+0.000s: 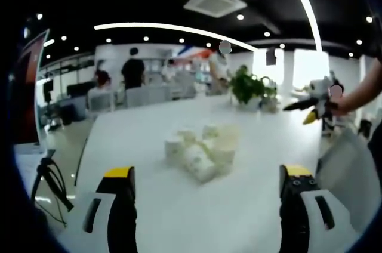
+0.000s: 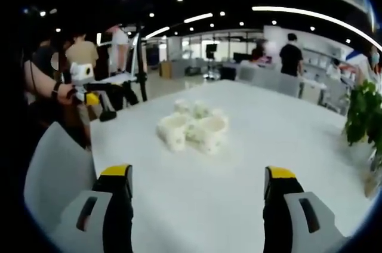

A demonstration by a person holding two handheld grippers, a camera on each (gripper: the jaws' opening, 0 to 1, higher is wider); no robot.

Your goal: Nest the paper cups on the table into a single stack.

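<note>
Several white paper cups [image 1: 202, 150] lie in a loose cluster on the white table [image 1: 137, 139], some on their sides. In the right gripper view the same cups [image 2: 192, 127] sit mid-table. My left gripper [image 1: 208, 173] is open, its yellow-tipped jaws wide apart just short of the cluster, and holds nothing. My right gripper [image 2: 198, 173] is also open and holds nothing, well back from the cups.
A grey chair [image 1: 349, 166] stands at the table's right side, and the chair [image 2: 57, 163] is at the left in the right gripper view. A person's hand holds another black-and-yellow gripper [image 1: 315, 104] [image 2: 89, 95] beyond it. A potted plant [image 1: 248, 89] stands at the far edge. People stand behind.
</note>
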